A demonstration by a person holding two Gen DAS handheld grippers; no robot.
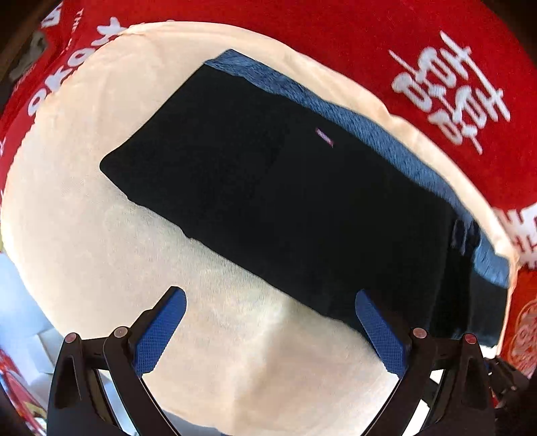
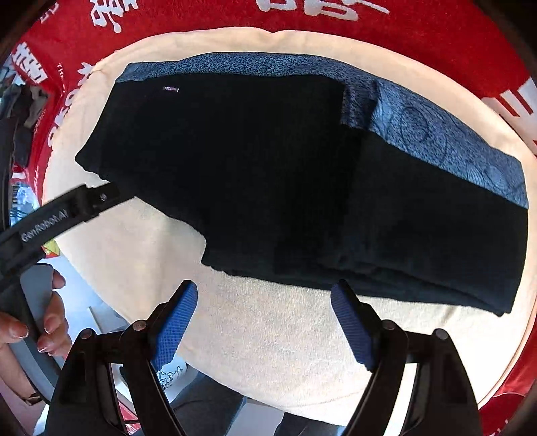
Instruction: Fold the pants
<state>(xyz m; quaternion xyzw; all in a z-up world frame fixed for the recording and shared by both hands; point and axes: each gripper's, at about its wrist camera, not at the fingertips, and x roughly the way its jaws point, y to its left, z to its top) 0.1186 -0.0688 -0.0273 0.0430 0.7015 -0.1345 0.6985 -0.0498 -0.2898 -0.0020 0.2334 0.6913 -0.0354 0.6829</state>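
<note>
Dark navy pants (image 2: 285, 187), folded into a thick rectangle, lay on a blue patterned towel (image 2: 446, 141) atop a cream fleece cloth (image 2: 268, 335), which covered a red tablecloth with white lettering (image 2: 402, 30). The right gripper (image 2: 265, 322), with its blue-padded fingers (image 2: 174, 325) spread wide and empty, hovered over the cream cloth near the pants' near edge. The left gripper (image 1: 272, 332) was likewise spread, holding nothing, just beside that edge

Folded black pants (image 2: 268, 174) on cream towel (image 2: 275, 328), right tool (image 2: 265, 318) spread above, empty
</note>
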